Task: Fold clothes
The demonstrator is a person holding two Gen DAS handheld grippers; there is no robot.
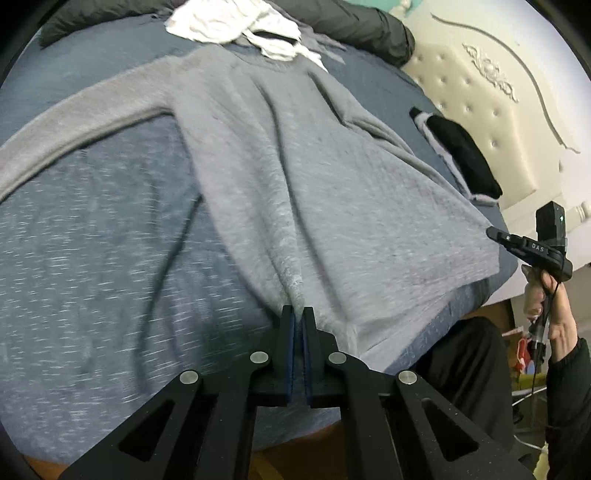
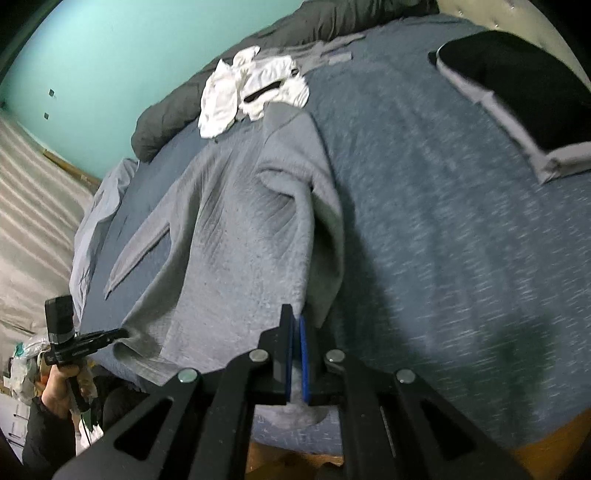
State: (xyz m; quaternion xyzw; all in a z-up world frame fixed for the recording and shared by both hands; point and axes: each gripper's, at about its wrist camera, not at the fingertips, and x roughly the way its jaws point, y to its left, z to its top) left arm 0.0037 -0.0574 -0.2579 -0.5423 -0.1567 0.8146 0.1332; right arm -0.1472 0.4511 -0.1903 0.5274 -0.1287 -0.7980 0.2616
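1. Left wrist view: left tongs [image 1: 298, 314] clamped on the hem of the grey sweater [image 1: 295, 177]; cloth bunches into a ridge right at the pads, so the actual pinch point is hidden btwn them.
2. Sweater lies spread on the bed [image 1: 92, 240], blue-grey cover; one sleeve runs off toward the frame's left edge & is cut off there, cuff not visible.
3. Right tongs [image 1: 493, 233] seen at far right, tip at the sweater's other hem corner. Only side-on, so can't tell from here if they're shut; hand [image 1: 546, 306] under them partly cut by frame edge.
4. Far end of bed: white garment [image 1: 236, 22], crumpled, top cropped. Black folded item [image 1: 461, 155] near the cream headboard [image 1: 491, 99]. Whole view motion-blurred.
5. Right wrist view: right tongs [image 2: 297, 325] closed on sweater [image 2: 236, 240] edge; grey cloth shows below btwn the pads. The side fold rises just past the tips & hides what's behind it.
6. Left tongs [image 2: 122, 333] at lower left, touching the hem corner; grip too small to make out here.
7. White garment [image 2: 251, 92] beyond the collar; black item [image 2: 517, 85] upper right, cropped by the lens rim.
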